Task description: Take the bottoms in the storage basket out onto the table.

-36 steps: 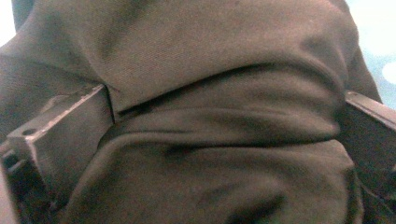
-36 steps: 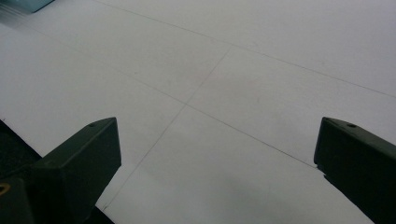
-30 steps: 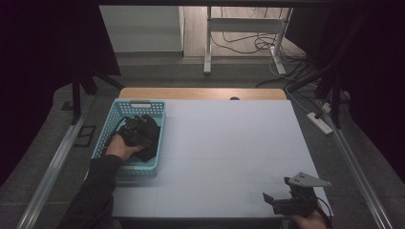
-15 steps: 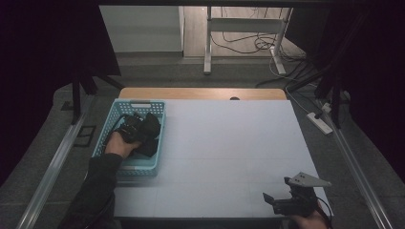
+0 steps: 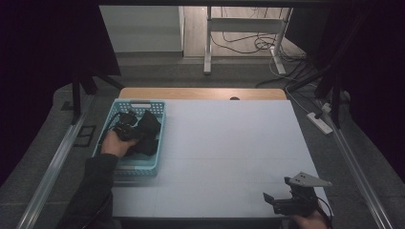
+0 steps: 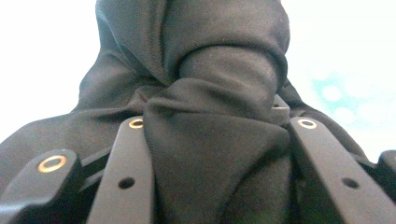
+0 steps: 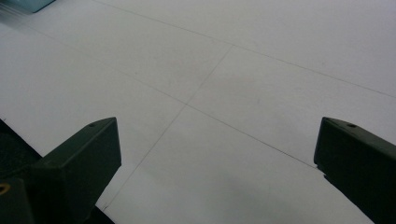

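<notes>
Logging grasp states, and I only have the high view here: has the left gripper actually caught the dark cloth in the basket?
Observer: Yes. In the left gripper view the black cloth is bunched between the left gripper's fingers.
Operator: And the right one?
Observer: The right gripper is open, with bare white table between its fingers.
Operator: Anything ahead of it?
Observer: A corner of the light blue basket, far off.

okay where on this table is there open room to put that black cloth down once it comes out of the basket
Nearly the whole white table is bare: from the basket across to the right edge, and from the wooden strip down to the near edge. Crowded spots: the basket, full of black cloth with the left gripper in it, and the near right corner, where the right gripper sits.
</notes>
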The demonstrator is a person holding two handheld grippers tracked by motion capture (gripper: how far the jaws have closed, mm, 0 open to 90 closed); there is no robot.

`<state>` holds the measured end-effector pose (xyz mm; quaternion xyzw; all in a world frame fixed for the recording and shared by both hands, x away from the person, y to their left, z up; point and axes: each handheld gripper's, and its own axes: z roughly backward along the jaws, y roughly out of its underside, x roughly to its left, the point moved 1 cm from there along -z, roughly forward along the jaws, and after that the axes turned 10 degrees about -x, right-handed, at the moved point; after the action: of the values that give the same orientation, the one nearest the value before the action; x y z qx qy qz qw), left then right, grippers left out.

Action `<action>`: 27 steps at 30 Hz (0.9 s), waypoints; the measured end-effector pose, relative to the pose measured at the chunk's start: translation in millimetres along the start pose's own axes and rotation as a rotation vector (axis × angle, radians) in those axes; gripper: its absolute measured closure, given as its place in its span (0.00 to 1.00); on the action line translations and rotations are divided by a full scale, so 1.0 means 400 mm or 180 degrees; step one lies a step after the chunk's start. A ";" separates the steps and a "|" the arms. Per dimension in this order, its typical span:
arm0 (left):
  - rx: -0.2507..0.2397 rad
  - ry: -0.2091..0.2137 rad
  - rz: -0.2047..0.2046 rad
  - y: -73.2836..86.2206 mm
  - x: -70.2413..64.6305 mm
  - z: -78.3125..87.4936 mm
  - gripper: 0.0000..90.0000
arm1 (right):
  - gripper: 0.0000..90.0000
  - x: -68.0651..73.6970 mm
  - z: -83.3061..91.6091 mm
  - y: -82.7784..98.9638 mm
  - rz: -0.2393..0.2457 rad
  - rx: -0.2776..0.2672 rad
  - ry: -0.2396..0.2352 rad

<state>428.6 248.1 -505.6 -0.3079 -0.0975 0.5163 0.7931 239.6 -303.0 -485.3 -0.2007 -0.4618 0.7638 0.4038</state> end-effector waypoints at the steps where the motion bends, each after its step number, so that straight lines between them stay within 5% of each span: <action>1: -0.0031 0.0019 -0.0013 -0.002 0.001 0.011 0.69 | 0.01 0.000 0.000 0.000 -0.0001 0.0002 0.0000; 27: -0.0560 0.0123 -0.0309 -0.059 -0.022 0.181 0.69 | 0.01 0.001 -0.001 0.000 0.0001 0.0004 0.0000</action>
<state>408.3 261.7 -432.7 -0.3812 -0.1420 0.4607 0.7888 239.5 -302.5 -485.3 -0.2006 -0.4612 0.7642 0.4038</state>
